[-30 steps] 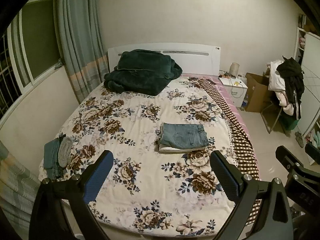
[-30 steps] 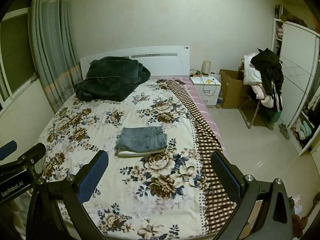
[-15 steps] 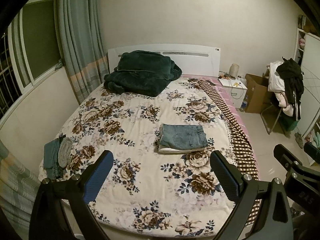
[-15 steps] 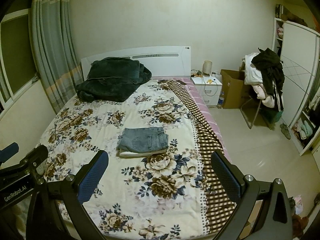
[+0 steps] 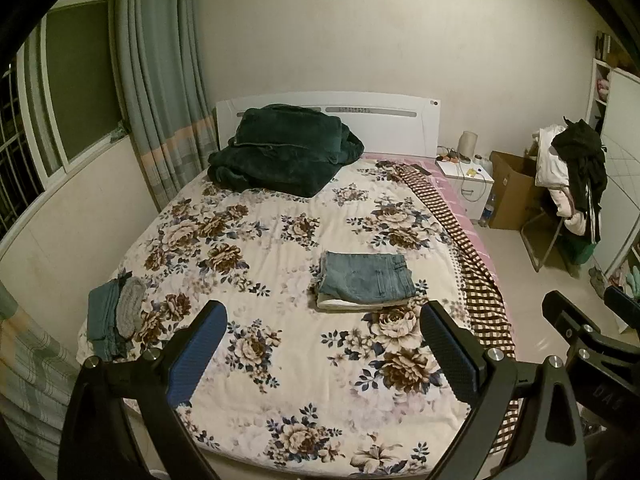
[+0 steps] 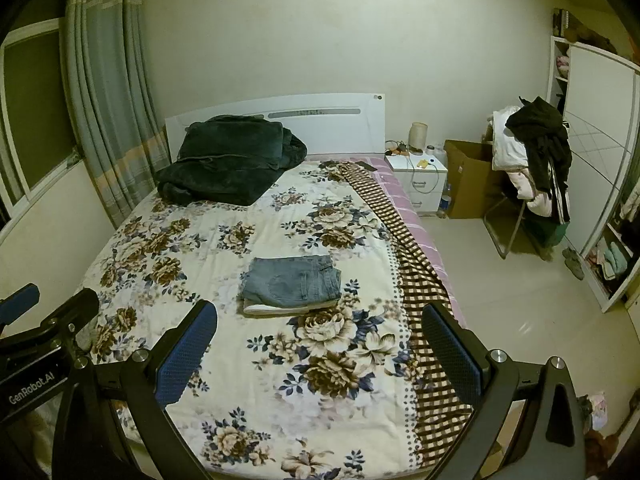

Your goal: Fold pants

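Note:
Folded blue jeans (image 5: 366, 278) lie in a neat rectangle on top of a folded white garment, in the middle of the floral bed (image 5: 260, 240); they also show in the right wrist view (image 6: 294, 282). My left gripper (image 5: 324, 344) is open and empty, held above the foot of the bed, well short of the jeans. My right gripper (image 6: 320, 344) is open and empty, likewise near the foot of the bed. The right gripper's body shows at the right edge of the left wrist view (image 5: 580, 332).
A dark green blanket (image 5: 280, 156) is heaped by the headboard. Small folded grey-green clothes (image 5: 116, 316) sit at the bed's left edge. A checked cloth (image 6: 408, 260) runs along the right side. A nightstand (image 6: 420, 176), cardboard box and clothes-laden chair (image 6: 528, 168) stand right.
Both grippers have drawn back slightly from the bed, so the view has shifted a little. The jeans have not moved and both grippers stay open.

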